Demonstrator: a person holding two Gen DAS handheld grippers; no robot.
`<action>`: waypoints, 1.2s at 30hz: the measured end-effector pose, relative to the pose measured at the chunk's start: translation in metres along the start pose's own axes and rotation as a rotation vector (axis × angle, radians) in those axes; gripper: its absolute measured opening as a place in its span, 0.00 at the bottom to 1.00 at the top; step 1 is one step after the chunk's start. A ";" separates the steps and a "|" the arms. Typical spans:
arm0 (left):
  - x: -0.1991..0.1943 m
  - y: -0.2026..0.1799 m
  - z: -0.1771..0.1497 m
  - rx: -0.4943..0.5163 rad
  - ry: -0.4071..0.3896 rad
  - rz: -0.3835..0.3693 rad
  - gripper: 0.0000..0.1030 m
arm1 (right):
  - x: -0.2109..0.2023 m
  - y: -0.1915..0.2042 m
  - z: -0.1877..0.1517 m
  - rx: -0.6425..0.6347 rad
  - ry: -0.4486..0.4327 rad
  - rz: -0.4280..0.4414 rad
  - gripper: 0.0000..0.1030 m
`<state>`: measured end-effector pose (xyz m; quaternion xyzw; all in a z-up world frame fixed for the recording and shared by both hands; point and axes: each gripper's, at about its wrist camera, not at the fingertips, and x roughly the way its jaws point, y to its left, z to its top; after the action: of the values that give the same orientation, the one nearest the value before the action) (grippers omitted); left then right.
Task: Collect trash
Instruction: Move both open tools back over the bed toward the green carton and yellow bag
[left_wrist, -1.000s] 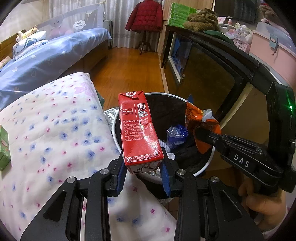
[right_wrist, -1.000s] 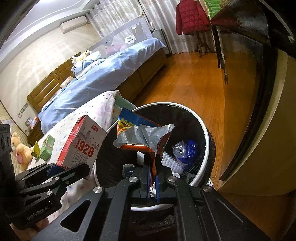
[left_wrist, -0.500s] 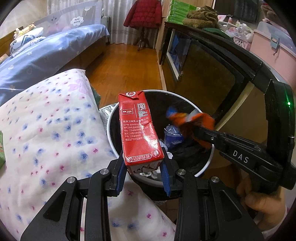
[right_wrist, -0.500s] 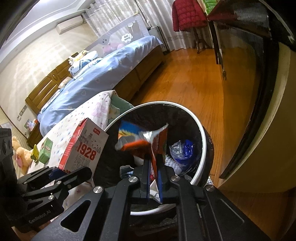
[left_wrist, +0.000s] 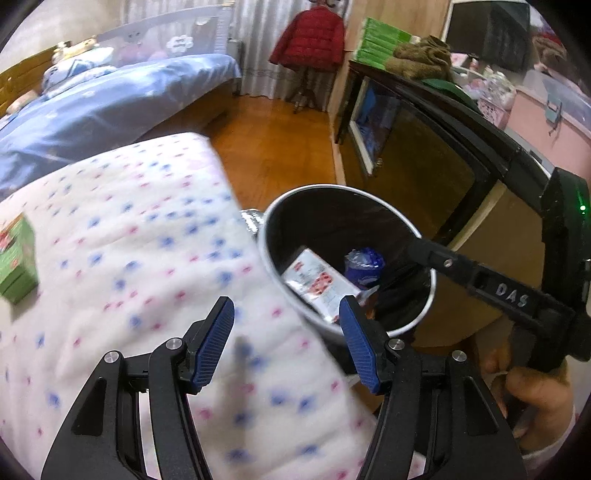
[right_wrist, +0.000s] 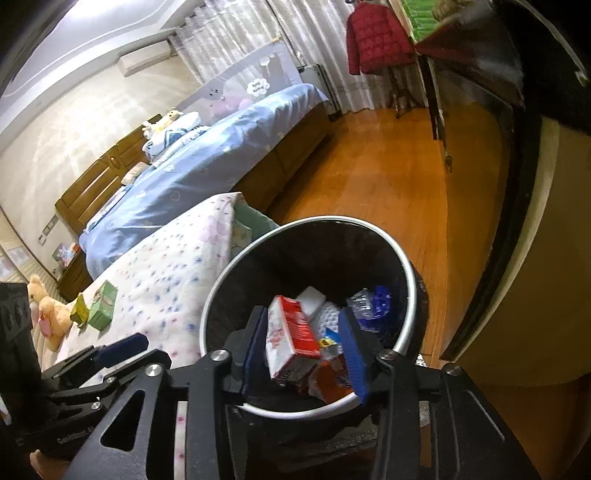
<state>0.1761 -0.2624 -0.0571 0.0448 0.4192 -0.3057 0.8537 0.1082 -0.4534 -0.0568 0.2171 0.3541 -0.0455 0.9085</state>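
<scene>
The round bin (left_wrist: 271, 225) with a white rim and black liner stands beside the floral mattress; it also shows in the right wrist view (right_wrist: 412, 269). The red milk carton (right_wrist: 291, 338) lies inside it, seen too in the left wrist view (left_wrist: 316, 282), next to the orange snack wrapper (right_wrist: 328, 380) and a blue plastic wrapper (right_wrist: 373, 304). My left gripper (left_wrist: 286, 341) is open and empty over the mattress edge by the bin. My right gripper (right_wrist: 306, 354) is open and empty just above the bin's near rim.
A green box (left_wrist: 14, 258) lies on the floral mattress (left_wrist: 129, 229) at the left; it shows with a small yellow-green carton (right_wrist: 79, 312) in the right wrist view. A dark cabinet (left_wrist: 424, 147) stands right of the bin. A blue bed (right_wrist: 207, 162) lies beyond, wooden floor between.
Both grippers opened. The red carton left my left gripper and the orange wrapper left my right gripper; both now lie in the bin. The left gripper moved left over the mattress.
</scene>
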 end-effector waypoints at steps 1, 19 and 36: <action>-0.003 0.006 -0.004 -0.014 0.000 0.009 0.58 | -0.001 0.003 -0.001 -0.006 -0.002 0.006 0.46; -0.070 0.110 -0.051 -0.227 -0.085 0.180 0.69 | 0.014 0.091 -0.024 -0.136 0.039 0.128 0.78; -0.111 0.191 -0.075 -0.337 -0.129 0.319 0.70 | 0.040 0.175 -0.050 -0.263 0.112 0.241 0.81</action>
<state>0.1801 -0.0287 -0.0577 -0.0523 0.3967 -0.0947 0.9115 0.1484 -0.2710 -0.0532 0.1397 0.3786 0.1225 0.9067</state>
